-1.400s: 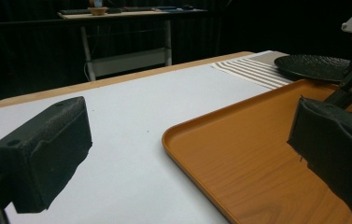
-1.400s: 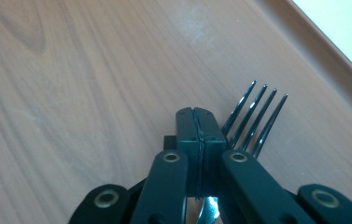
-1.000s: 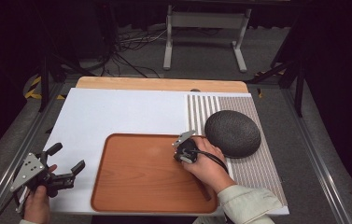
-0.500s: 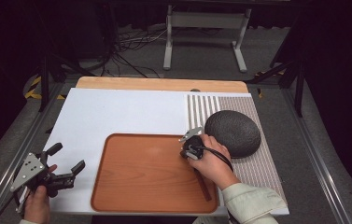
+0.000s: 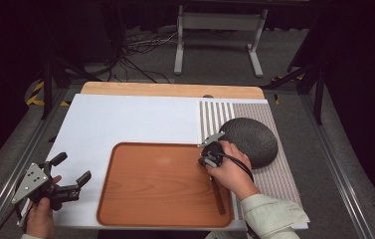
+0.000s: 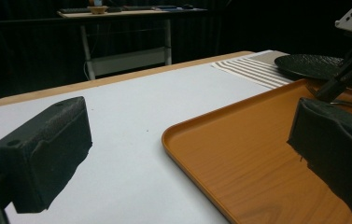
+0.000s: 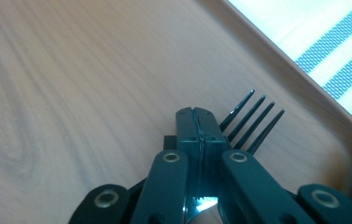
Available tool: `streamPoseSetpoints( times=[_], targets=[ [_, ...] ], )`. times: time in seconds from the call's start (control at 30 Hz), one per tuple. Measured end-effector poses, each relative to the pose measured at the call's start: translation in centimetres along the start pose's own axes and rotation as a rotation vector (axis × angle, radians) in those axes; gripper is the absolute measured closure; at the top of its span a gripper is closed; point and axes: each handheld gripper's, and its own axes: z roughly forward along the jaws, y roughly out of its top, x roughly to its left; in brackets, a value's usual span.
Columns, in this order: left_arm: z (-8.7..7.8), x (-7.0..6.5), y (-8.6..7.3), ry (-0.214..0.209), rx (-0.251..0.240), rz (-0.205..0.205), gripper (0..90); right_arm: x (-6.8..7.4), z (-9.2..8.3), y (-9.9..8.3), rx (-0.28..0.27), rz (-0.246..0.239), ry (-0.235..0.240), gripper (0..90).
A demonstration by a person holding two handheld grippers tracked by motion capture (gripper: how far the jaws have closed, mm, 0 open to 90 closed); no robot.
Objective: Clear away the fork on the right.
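i have the black fork (image 7: pixel 252 122) pinched in the right gripper (image 7: pixel 196 122), fingers closed flat on it, tines poking out just over the wooden tray (image 5: pixel 165 185) near its far right corner. so the pickup looks done to me; what's left is setting the fork down, in the tray or by the dark plate (image 5: pixel 249 141) on the striped mat (image 5: pixel 279 174) at the worktop's right edge. my left gripper (image 5: pixel 68 172) waits at the near left corner, fingers wide, empty.
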Motion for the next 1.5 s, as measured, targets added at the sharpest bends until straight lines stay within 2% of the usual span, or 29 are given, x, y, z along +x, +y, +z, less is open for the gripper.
streamPoseSetpoints(
  times=[0.93,1.0,1.17,1.27,1.33,1.4,1.5],
  targets=[
    [0.3,0.0,0.0,-0.007,0.002,0.009,0.3,-1.8,-1.0,-1.3,0.013,0.072,-0.054,90.0],
    [0.2,0.0,0.0,-0.007,0.004,0.007,0.3,-1.8,-1.2,-1.2,-0.005,0.078,-0.049,88.6],
    [-0.1,0.0,0.0,0.001,-0.002,0.001,0.3,-1.8,-2.2,-0.9,-0.067,0.074,-0.046,72.4],
    [-0.2,0.0,0.0,0.003,-0.002,0.000,0.3,-1.7,-2.9,-0.7,-0.111,0.066,-0.054,52.6],
    [-0.3,0.0,0.0,0.004,0.003,0.001,0.3,-1.6,-3.6,-0.6,-0.170,0.066,-0.054,40.0],
    [-0.4,0.0,0.0,0.006,0.002,0.005,0.3,-1.5,-4.2,-0.6,-0.213,0.065,-0.030,31.6],
    [-0.5,0.0,0.0,0.010,-0.003,-0.004,0.3,-1.4,-5.1,-0.6,-0.259,0.046,-0.028,23.3]
  ],
)
